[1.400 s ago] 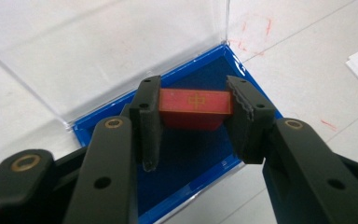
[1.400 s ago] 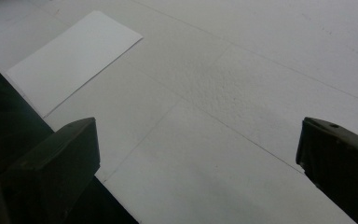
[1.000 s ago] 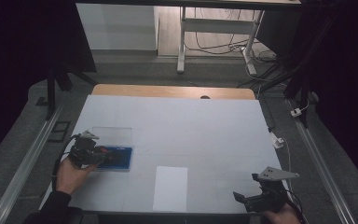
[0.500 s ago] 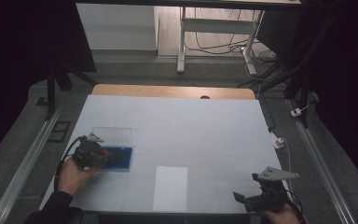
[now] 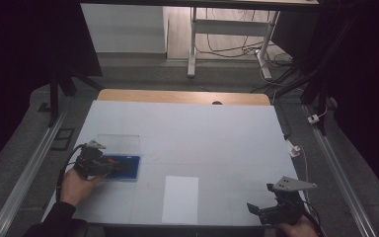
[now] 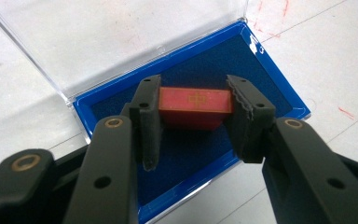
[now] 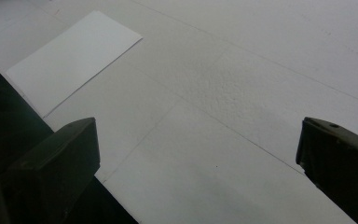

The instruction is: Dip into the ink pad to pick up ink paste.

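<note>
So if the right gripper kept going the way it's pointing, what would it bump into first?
Probably the bare white table top: the right gripper, jaws wide open, angles down at it with nothing between. The white paper sheet lies off to one side, likely missed, though depth is unclear.

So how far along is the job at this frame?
Done: the blue case lies open, clear lid folded back. In hand: the left gripper has its jaws closed on the red block over the case's foam. Left: carrying it somewhere, maybe the white sheet; the right gripper waits open.
</note>
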